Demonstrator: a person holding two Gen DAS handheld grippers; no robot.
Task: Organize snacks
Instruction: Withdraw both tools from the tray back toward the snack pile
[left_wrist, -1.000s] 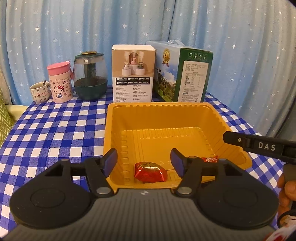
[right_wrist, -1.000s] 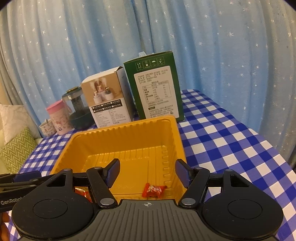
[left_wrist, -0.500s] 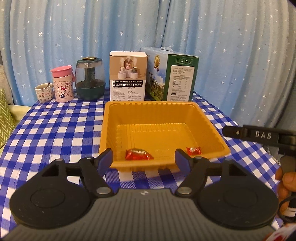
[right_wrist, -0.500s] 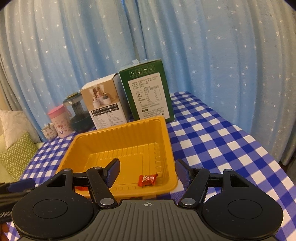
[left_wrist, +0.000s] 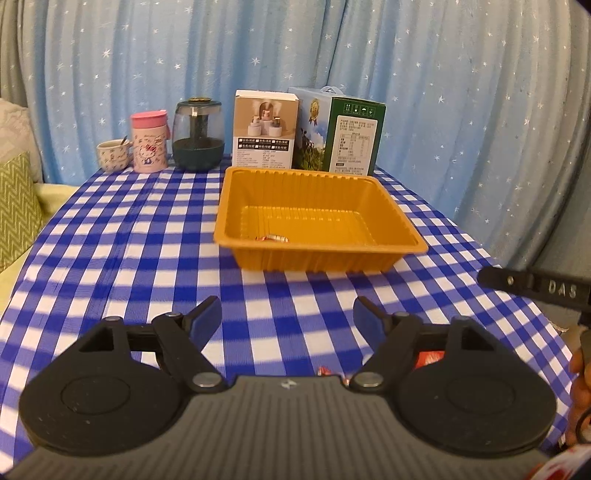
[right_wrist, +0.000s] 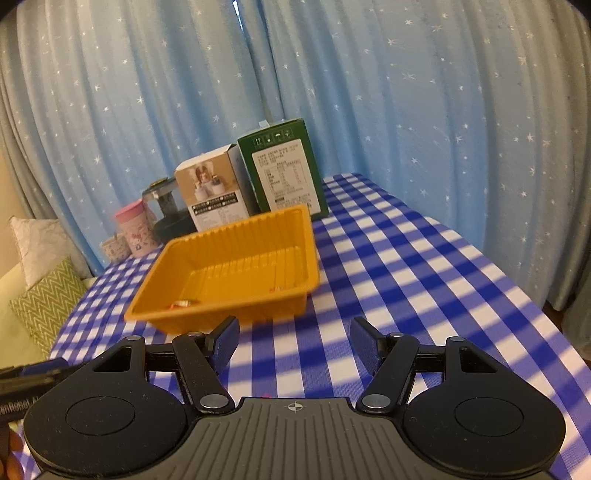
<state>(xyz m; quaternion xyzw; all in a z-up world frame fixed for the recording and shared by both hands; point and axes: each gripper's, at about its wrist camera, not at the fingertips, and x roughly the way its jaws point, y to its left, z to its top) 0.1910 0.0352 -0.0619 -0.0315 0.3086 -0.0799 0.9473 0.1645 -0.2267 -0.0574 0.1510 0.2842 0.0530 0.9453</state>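
Left gripper (left_wrist: 287, 316): jaws apart, empty.
Right gripper (right_wrist: 294, 338): jaws apart, empty.
Risk: red wrapped candies (left_wrist: 428, 359) lie half-hidden under the left gripper; a blind grab may miss, well short of the ribbed orange plastic tray (left_wrist: 317, 254).

A blue-and-white checked tablecloth (left_wrist: 110, 236) is covering the table. Along its far edge, a small patterned ceramic cup (left_wrist: 112, 156), a pink-lidded cartoon tumbler (left_wrist: 149, 146), a dark-based glass jar (left_wrist: 198, 134), a beige product box (left_wrist: 265, 130) and a green carton (left_wrist: 341, 135) are standing before a star-dotted blue curtain (left_wrist: 443, 74).
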